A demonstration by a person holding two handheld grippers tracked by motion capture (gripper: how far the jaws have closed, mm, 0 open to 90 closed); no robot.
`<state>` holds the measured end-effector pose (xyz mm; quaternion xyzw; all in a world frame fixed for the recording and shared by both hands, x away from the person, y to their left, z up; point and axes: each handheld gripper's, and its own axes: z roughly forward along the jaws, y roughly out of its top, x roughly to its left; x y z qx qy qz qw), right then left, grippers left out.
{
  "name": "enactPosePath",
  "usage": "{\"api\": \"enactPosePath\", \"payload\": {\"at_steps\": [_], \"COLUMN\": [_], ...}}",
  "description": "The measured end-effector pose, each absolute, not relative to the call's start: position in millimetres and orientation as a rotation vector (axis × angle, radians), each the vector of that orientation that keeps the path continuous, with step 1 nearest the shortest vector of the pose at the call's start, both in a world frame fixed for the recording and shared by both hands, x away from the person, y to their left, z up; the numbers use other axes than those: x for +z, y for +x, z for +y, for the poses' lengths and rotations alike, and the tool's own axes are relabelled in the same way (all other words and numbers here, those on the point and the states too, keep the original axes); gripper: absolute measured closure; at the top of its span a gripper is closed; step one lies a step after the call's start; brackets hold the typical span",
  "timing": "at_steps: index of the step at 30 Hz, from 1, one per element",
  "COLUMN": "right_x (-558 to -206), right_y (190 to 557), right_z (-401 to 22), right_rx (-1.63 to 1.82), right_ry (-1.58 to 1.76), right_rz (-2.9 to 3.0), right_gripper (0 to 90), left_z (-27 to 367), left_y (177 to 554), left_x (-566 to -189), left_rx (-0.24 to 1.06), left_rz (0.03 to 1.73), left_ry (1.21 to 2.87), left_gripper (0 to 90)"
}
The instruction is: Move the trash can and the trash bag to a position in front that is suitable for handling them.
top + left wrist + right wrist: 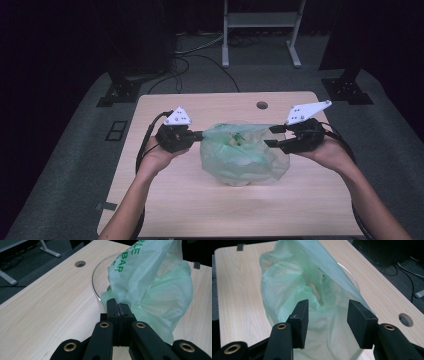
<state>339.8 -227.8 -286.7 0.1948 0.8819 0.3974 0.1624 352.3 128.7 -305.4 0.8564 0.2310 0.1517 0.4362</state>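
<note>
So the thin see-through plastic bag (245,157) is a pale mint green, with darker green block letters printed on it, easy to spot from my left gripper view. My two-jaw left gripper (119,307) and my two-jaw right gripper (328,315) are both matte black with little brass-coloured rivets, each topped by a whitish-grey triangular plate. The flat wooden table (165,200) is light beige with fine grain streaks.

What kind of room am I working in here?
Probably a lab or recording studio, not a home: a lone wooden table with a cable hole, dark curtains behind, loose cables on grey carpet, and black stand bases beside it.
</note>
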Motion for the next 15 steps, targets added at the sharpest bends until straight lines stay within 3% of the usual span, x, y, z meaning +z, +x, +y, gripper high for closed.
{"api": "enactPosePath", "payload": {"at_steps": [15], "right_x": [-289.4], "right_y": [338.2], "right_z": [-242.8], "right_rx": [1.046], "right_ry": [0.570], "right_rz": [2.536], "right_gripper": [53.3], "left_z": [136.0], "left_y": [359.1], "left_x": [-303.9], "left_rx": [0.392], "left_rz": [0.605], "left_ry": [2.136], "left_gripper": [89.8]}}
